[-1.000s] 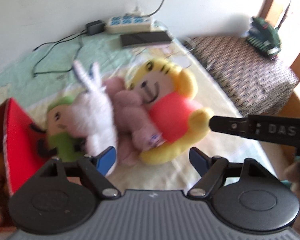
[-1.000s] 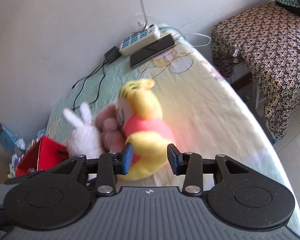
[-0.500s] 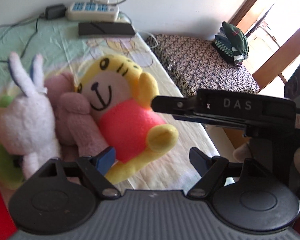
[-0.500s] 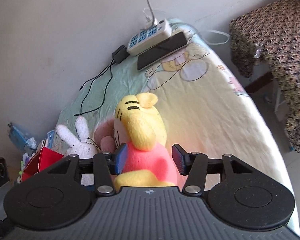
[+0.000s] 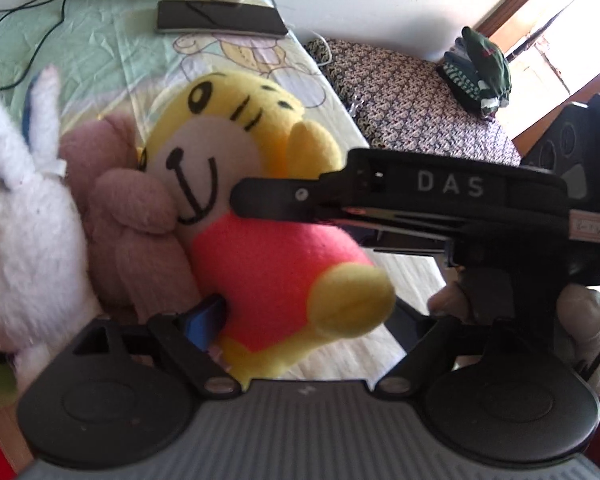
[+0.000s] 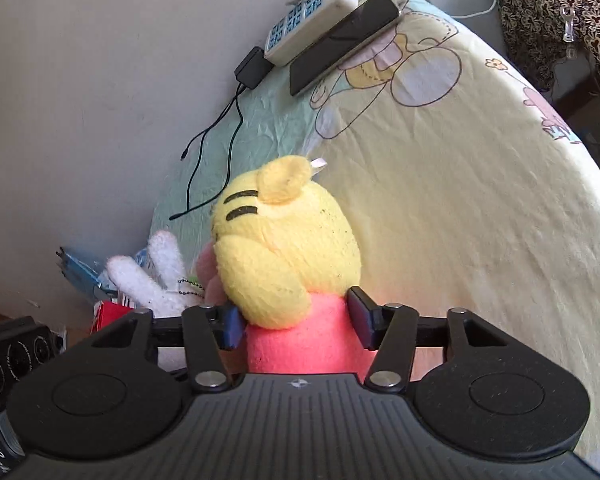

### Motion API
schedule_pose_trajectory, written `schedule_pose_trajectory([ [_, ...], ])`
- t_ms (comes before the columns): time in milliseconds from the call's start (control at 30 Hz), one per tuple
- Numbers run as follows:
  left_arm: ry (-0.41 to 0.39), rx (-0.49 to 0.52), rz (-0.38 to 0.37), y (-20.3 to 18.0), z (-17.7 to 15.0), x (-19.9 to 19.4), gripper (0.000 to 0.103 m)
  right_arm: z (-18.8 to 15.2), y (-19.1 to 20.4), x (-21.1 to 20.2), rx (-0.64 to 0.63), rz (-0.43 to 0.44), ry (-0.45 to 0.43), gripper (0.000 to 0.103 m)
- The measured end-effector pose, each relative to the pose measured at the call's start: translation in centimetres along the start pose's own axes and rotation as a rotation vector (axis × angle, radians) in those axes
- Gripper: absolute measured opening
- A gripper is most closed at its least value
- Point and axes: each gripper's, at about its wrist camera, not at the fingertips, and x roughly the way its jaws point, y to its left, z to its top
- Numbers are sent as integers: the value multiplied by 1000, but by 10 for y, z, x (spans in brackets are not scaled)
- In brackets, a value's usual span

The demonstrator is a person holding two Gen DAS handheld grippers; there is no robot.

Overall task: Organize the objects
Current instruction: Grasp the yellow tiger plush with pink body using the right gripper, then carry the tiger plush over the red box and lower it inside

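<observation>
Lettering "DAS" reads in white on the black side of the right hand-held gripper (image 5: 256, 200), seen crossing the left wrist view; a small pale label behind it is too blurred to read. The yellow plush tiger (image 5: 260, 216), with black forehead stripes and a red-pink body, lies on the bed (image 6: 460, 200) against a pink plush (image 5: 128, 232); a white plush rabbit (image 5: 16, 216) lies beside that one. Right hand-held gripper (image 6: 296, 322): jaws have just been opening, now standing either side of the tiger's red-pink body just below the head; whether the pads press the fabric cannot be told. Left hand-held gripper (image 5: 312, 318): released, jaws apart around the tiger's lower body and foot, blue left pad beside the red fabric, right finger hidden behind the foot. Further off on the bed: a white power strip (image 6: 312, 20), a dark phone (image 6: 344, 40) beside it, a black adapter (image 6: 254, 68) with its cable. A patterned cloth-covered stand (image 5: 412, 100) sits beyond the bed edge with folded green clothing (image 5: 480, 68) on it. A red box (image 6: 110, 314) shows partly behind the rabbit.
</observation>
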Motion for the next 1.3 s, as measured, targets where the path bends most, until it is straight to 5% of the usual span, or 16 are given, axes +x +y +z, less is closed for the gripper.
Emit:
schedule_pose_trajectory([
  [133, -6, 36, 12, -5, 0, 1, 80, -5, 2, -12, -6, 9, -12, 43],
  [367, -10, 115, -1, -22, -16, -7, 76, -23, 9, -42, -25, -31, -53, 42],
  [900, 9, 261, -153, -57, -89, -55, 74, -103, 24, -110, 36, -106, -124, 42],
  [1300, -120, 356, -162, -44, -127, -128, 74, -142, 88, -125, -10, -64, -217, 42],
])
